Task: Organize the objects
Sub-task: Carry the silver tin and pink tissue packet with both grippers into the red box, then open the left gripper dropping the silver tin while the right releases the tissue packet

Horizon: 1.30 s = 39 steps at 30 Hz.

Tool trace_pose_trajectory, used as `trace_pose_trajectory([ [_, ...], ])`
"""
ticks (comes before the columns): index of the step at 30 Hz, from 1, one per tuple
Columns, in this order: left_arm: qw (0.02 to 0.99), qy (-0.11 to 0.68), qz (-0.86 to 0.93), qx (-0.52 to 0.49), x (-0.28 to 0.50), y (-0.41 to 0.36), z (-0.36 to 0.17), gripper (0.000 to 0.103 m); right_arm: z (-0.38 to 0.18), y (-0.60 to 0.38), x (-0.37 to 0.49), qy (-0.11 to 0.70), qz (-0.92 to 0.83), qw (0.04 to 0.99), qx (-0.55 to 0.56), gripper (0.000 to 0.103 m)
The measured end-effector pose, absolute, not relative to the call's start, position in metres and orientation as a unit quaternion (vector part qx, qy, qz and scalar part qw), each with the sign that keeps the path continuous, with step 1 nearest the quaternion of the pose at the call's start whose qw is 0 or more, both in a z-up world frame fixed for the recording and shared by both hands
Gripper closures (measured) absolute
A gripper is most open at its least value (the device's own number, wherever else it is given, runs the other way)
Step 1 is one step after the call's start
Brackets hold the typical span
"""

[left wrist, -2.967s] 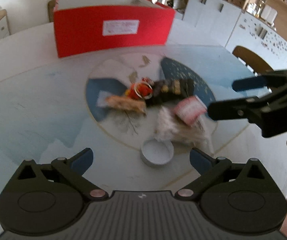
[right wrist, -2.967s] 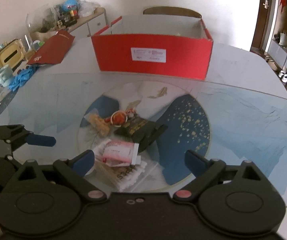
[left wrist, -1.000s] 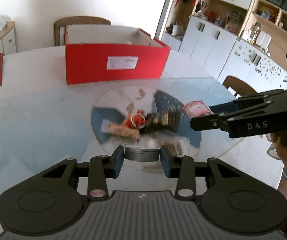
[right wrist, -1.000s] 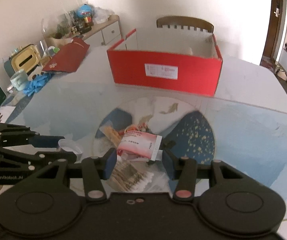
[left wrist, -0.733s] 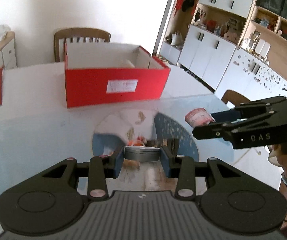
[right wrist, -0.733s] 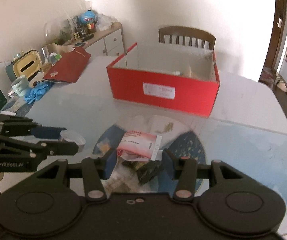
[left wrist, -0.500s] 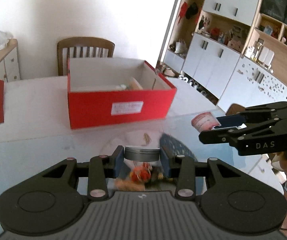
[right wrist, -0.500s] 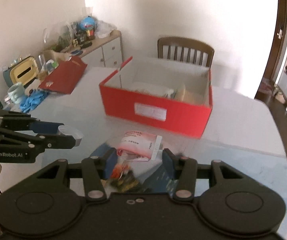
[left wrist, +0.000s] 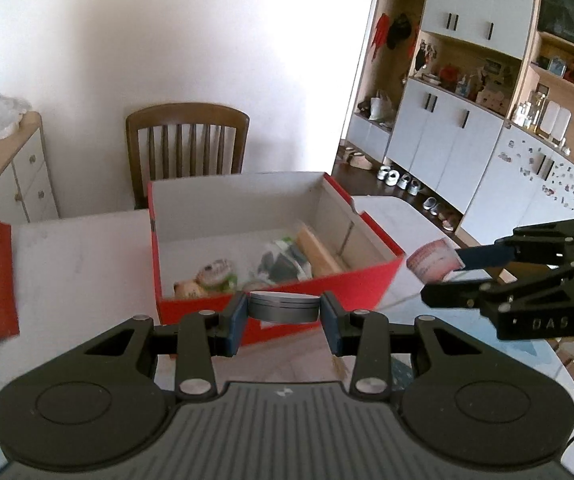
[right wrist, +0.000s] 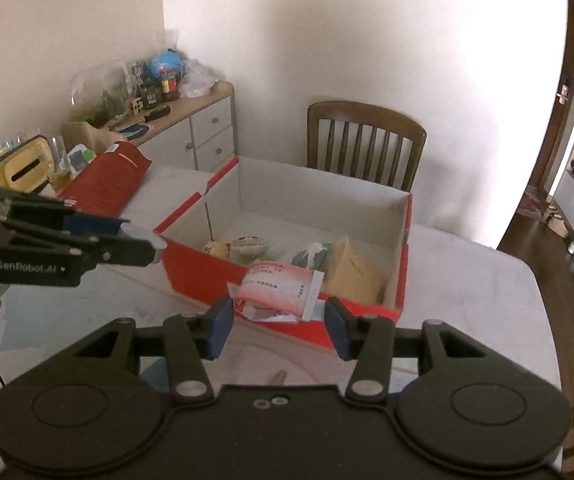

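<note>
Left gripper [left wrist: 283, 316]: jaws clamped on a round grey tin [left wrist: 284, 306], held before the red box [left wrist: 275, 304]. Right gripper [right wrist: 279, 322]: jaws clamped on a pink-and-white packet [right wrist: 277, 290] above the box's front wall, over the bench [right wrist: 467, 300].

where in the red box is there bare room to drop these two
Bare floor lies along the box's back wall and far corners. The near half is crowded with packets, round snacks and a brown envelope. Tin and sachet both hang near the front wall.
</note>
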<state>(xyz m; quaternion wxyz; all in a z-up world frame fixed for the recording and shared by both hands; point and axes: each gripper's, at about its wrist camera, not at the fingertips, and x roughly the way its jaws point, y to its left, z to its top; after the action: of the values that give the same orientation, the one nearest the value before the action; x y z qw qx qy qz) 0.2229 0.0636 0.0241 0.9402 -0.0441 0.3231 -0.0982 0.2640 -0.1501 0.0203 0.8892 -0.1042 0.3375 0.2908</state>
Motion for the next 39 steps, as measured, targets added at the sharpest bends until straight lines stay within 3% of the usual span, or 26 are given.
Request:
trace_pose_trajectory([
  [19,0.937,0.346,-0.049,-0.006,0.362,0.068,0.017,0.065,-0.006,-0.094,0.348,0.358,0.286,0.881,-0.117,0.054],
  [39,0.888,0.458,-0.035,0.02,0.432,0.061,-0.054,0.065,-0.059,-0.06,0.391,0.439,0.277,0.848,-0.108,0.054],
])
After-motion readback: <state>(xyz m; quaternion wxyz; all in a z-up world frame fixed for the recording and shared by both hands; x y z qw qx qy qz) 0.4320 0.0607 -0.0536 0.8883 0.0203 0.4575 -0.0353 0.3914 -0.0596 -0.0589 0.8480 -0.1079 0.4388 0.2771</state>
